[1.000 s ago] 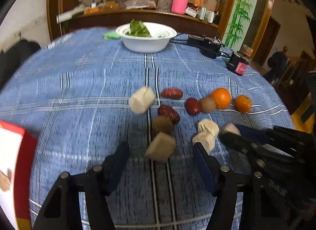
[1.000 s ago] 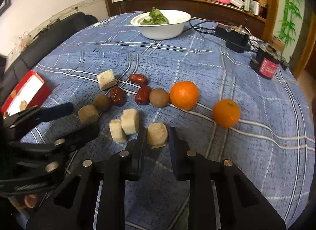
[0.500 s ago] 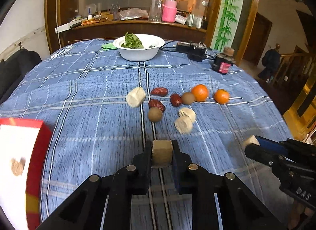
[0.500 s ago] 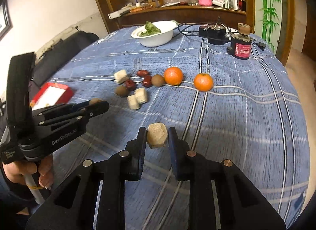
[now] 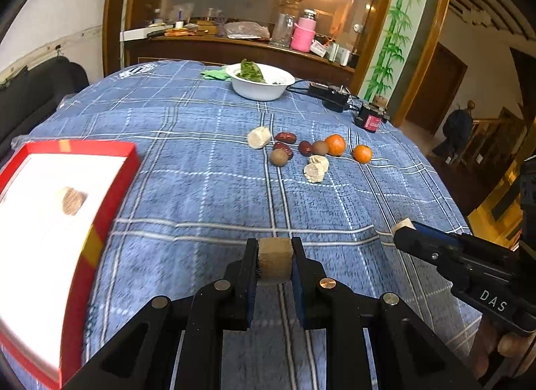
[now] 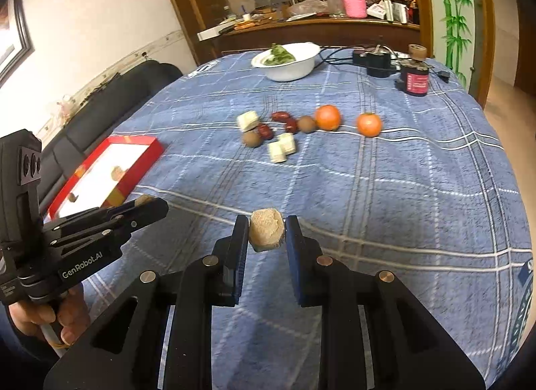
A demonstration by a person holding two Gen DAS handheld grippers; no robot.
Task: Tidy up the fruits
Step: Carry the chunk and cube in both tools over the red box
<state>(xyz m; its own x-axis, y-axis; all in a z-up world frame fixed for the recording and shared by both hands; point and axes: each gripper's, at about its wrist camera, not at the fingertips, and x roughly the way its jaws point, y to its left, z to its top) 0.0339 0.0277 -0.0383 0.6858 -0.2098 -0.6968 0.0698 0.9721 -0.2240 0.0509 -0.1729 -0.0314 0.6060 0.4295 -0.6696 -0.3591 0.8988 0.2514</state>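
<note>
Both grippers are clamped on fruit pieces and raised above the blue checked tablecloth (image 5: 201, 189). Left gripper (image 5: 274, 264): its jaws press either side of a tan, cork-like chunk (image 5: 274, 261), the flat cut face turned up toward the camera. Right gripper (image 6: 267, 234): its jaws pinch a pale, rough-edged lump (image 6: 267, 229), which fills the gap between them.

Seen from the left wrist, the right gripper reaches in from the right edge, its lump showing as a pale tip at the end of the fingers; a hand (image 5: 509, 346) grips its handle low in the corner. Seen from the right wrist, the left gripper comes in from the left with its chunk just visible at the tip, and a hand (image 6: 50, 319) wraps the handle beneath it.

To the left of the left gripper lies a red box (image 5: 100, 222) with a white inside; one brownish piece (image 5: 72, 200) rests in it.

Farther out, mid-table, the remaining fruit sits in a loose cluster: a pale block (image 5: 258, 137), three dark red dates (image 5: 285, 137), two brown round fruits (image 5: 278, 156), and two pale cubes (image 5: 316, 169) touching each other at the near side. Two oranges (image 5: 335, 144) lie at the right end of the cluster, the second a little apart.

Beyond them stands a white bowl (image 5: 261, 88) holding green leaves, with black electrical gear (image 5: 330, 95) and a small dark jar (image 5: 370, 118) to its right. A wooden sideboard (image 5: 234, 51) cluttered with bottles runs behind the table.
</note>
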